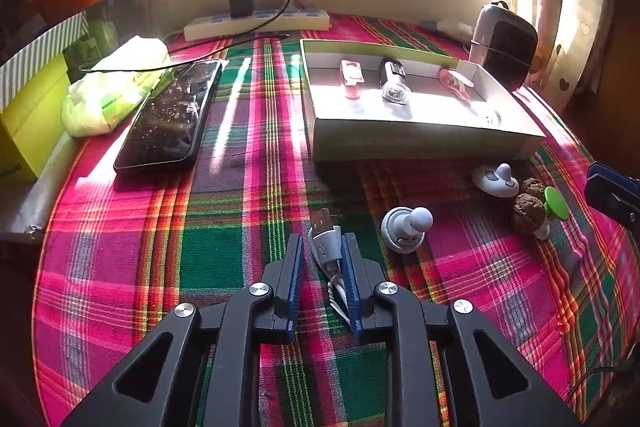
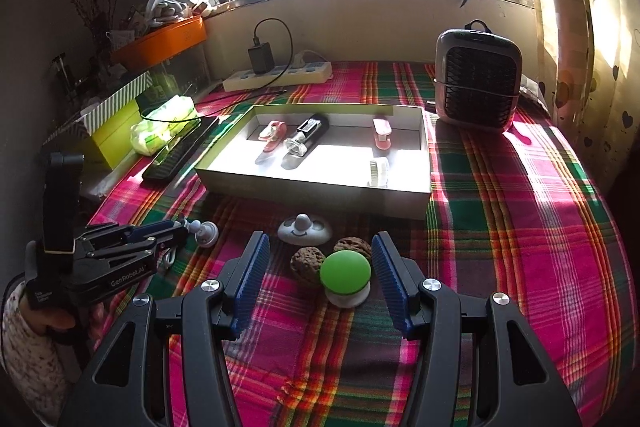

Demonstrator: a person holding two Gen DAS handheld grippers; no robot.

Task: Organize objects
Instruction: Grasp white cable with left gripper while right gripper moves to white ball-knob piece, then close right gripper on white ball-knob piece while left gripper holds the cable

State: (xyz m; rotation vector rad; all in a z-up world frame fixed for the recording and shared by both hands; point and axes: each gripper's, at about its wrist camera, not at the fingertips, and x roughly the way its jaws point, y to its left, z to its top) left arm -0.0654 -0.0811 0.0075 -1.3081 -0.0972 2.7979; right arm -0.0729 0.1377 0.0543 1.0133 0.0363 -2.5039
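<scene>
White USB cable point(image 1: 326, 247) pinched in our left gripper point(image 1: 322, 255), lower centre; right gripper point(image 2: 318, 267) spread around green-capped mushroom toy point(image 2: 346, 277).

My cloth point(image 1: 248, 187) is a plaid of hot pink, green and purple with thin yellow and white lines. My left gripper point(image 1: 322, 247) has blue ribbed pads on black fingers, and the USB cable point(image 1: 326, 247) between them is pale grey with a silver plug. Far right, the box point(image 2: 320, 193) is grey-white inside (sun washes it out). In it lie two pink clips point(image 2: 272, 135), a black and clear torch point(image 2: 306, 137). Near my right gripper point(image 2: 318, 275), also blue and black, a bright green cap point(image 2: 346, 269) sits by two brown walnuts point(image 2: 306, 261). Far left, an orange tray point(image 2: 160, 43).
</scene>
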